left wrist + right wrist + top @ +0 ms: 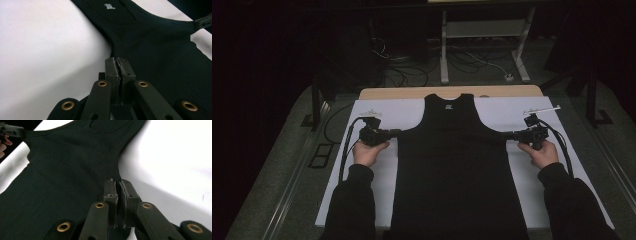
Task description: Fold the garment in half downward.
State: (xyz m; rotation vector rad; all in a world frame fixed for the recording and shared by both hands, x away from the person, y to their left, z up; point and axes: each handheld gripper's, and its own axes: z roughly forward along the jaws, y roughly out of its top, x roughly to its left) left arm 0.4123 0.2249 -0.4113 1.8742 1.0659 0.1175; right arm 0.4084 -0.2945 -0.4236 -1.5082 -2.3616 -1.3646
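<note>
- The step in hand looks like spreading a black sleeveless knit top flat on a white rectangular sheet that covers the table, with each side of the garment held just under an armhole.
- The left gripper reaches in from the left edge of the top; in the left gripper view its two black jaws stand pressed together, pinching the black fabric at the bottom of the armhole curve.
- The right gripper mirrors it on the other side; in the right gripper view its jaws are likewise closed on a fold of the same fabric under the opposite armhole.
- The top lies lengthwise down the middle of the sheet, neck and straps toward the far wooden table edge, hem toward the person, a small white label showing inside the neckline.
- Between the two grippers the cloth is drawn out into a point at each side, so the chest looks taut while the lower body lies flat.
- Both hands, the left hand and the right hand, sit on the white sheet just beside the garment's sides.
- The next move, as I judge it, calls for an even pull or lift from both sides, keeping the pinches firm so neither edge slips and the top stays square to the sheet.
</note>
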